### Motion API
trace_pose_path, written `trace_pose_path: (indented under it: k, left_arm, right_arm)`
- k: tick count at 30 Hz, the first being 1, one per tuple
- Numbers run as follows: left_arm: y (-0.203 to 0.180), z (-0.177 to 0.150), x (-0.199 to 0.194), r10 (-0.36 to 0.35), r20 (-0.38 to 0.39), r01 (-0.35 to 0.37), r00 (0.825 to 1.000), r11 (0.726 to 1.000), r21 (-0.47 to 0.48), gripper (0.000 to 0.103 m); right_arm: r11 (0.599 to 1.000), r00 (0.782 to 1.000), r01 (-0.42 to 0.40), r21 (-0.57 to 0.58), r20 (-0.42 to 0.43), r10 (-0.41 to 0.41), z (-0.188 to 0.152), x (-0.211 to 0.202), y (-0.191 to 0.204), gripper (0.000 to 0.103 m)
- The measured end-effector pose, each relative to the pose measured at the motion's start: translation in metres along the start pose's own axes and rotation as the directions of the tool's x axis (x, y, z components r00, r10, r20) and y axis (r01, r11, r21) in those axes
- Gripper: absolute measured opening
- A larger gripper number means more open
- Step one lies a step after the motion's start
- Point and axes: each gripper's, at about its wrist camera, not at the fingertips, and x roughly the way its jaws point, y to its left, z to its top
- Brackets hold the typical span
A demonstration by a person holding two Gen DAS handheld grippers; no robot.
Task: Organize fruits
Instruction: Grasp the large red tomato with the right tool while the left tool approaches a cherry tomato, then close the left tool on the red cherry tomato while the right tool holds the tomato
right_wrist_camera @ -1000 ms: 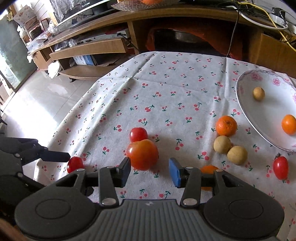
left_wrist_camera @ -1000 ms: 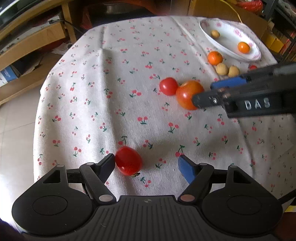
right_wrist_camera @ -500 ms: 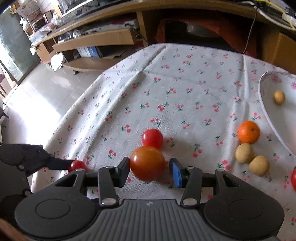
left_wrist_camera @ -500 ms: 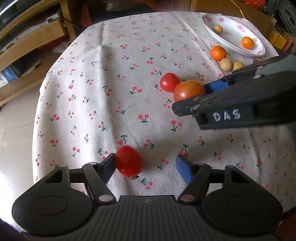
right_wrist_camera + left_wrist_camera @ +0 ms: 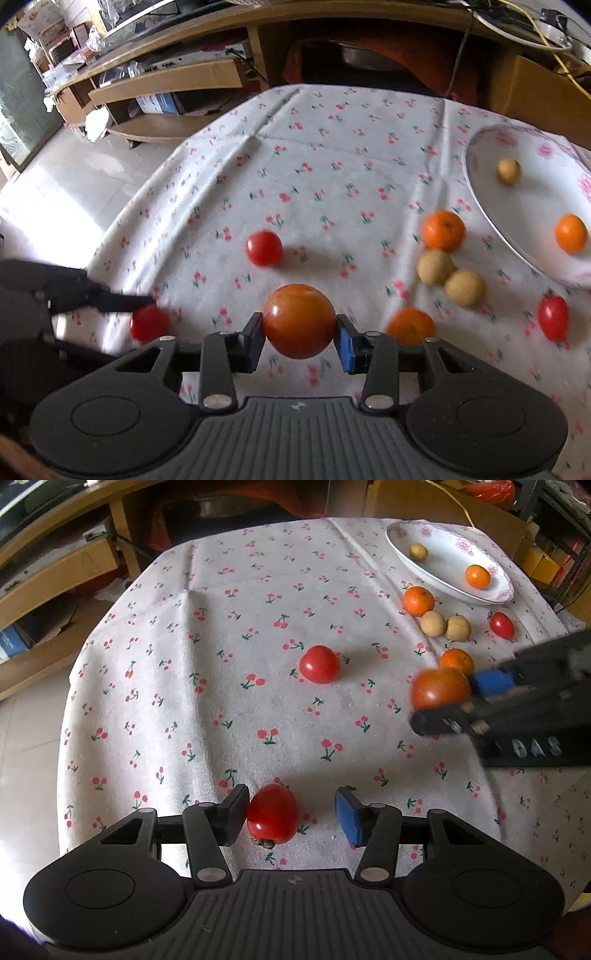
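Note:
A small red tomato lies on the cherry-print cloth between the jaws of my left gripper. Those jaws are closing: the black pad touches the tomato, the blue pad stands apart from it. My right gripper is shut on a large orange-red tomato and holds it above the cloth; in the left wrist view that tomato hangs at the right. Another red tomato rests mid-table. The white flowered plate at the back right holds a longan and an orange.
Beside the plate on the cloth lie two oranges, two longans and a cherry tomato. The round table's edge drops to a tiled floor at the left. Wooden shelves stand behind.
The right gripper closed on the large tomato, lifted it off the cloth and carried it right, away from the mid-table tomato. The left jaws narrowed around the small tomato.

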Motion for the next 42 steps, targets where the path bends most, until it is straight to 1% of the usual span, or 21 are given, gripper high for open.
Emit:
trace_pose_path:
  k: [5,9,13,14,15,17,18,19,21,22,31,34,38,42]
  left_arm:
    - [0.0,-0.003,0.006,0.013,-0.015,-0.013,1.0,1.0,0.006,0.063]
    - [0.0,-0.006,0.005,0.033,-0.014,-0.033,0.999,0.999,0.011,0.069]
    - [0.0,-0.008,0.003,0.039,-0.017,-0.039,0.999,0.999,0.002,0.068]
    - [-0.001,-0.008,0.003,0.039,-0.017,-0.039,0.999,0.999,0.006,0.067]
    - [-0.002,-0.008,0.002,0.036,-0.016,-0.036,0.999,0.999,0.011,0.063]
    - [-0.007,-0.008,0.001,0.041,-0.01,-0.041,0.999,0.999,0.033,0.059]
    - [-0.009,-0.007,0.001,0.041,-0.009,-0.041,0.999,0.998,0.042,0.054]
    - [-0.011,-0.006,0.001,0.03,-0.011,-0.03,0.999,0.999,0.043,0.047]
    - [-0.012,-0.005,0.001,0.0,-0.019,0.001,1.0,0.999,0.039,0.041]
    - [-0.014,-0.004,0.001,-0.012,-0.02,0.013,1.0,0.999,0.042,0.04]
    - [-0.037,0.005,-0.002,-0.049,0.013,0.047,0.999,0.994,0.095,0.038]
    - [-0.043,0.008,-0.003,-0.059,0.023,0.056,0.998,0.993,0.105,0.038]
    - [-0.048,0.01,0.001,-0.045,0.021,0.042,0.999,0.992,0.119,0.041]
    - [-0.051,0.008,0.007,-0.027,0.002,0.026,1.0,0.991,0.132,0.055]
  right_arm:
    - [1.0,1.0,0.017,0.005,-0.019,-0.017,-0.019,-0.012,-0.003,0.035]
    - [1.0,0.999,0.025,0.013,-0.032,-0.024,-0.027,-0.008,-0.003,0.035]
    - [1.0,0.999,0.018,0.005,-0.045,-0.018,-0.032,-0.005,-0.001,0.035]
    - [1.0,0.999,0.017,0.002,-0.044,-0.017,-0.032,-0.005,-0.001,0.035]
    - [1.0,0.999,0.015,0.002,-0.045,-0.015,-0.032,-0.005,-0.002,0.035]
    - [1.0,0.999,0.009,0.008,-0.044,-0.008,-0.032,-0.006,-0.004,0.035]
    - [1.0,0.999,0.007,0.005,-0.044,-0.007,-0.032,-0.005,-0.004,0.035]
    - [1.0,0.999,0.007,0.001,-0.041,-0.007,-0.033,-0.005,-0.004,0.035]
    - [1.0,0.999,0.006,0.0,-0.036,-0.006,-0.034,-0.005,-0.004,0.035]
    - [1.0,0.999,0.005,0.002,-0.034,-0.005,-0.034,-0.006,-0.004,0.035]
    - [1.0,0.999,0.018,0.0,-0.034,-0.018,-0.038,-0.01,-0.002,0.035]
    - [1.0,0.999,0.029,0.011,-0.028,-0.029,-0.04,-0.014,-0.004,0.035]
    - [0.998,0.999,0.044,0.04,-0.015,-0.043,-0.042,-0.021,-0.01,0.035]
    - [0.997,0.998,0.052,0.058,-0.021,-0.051,-0.047,-0.022,-0.015,0.035]
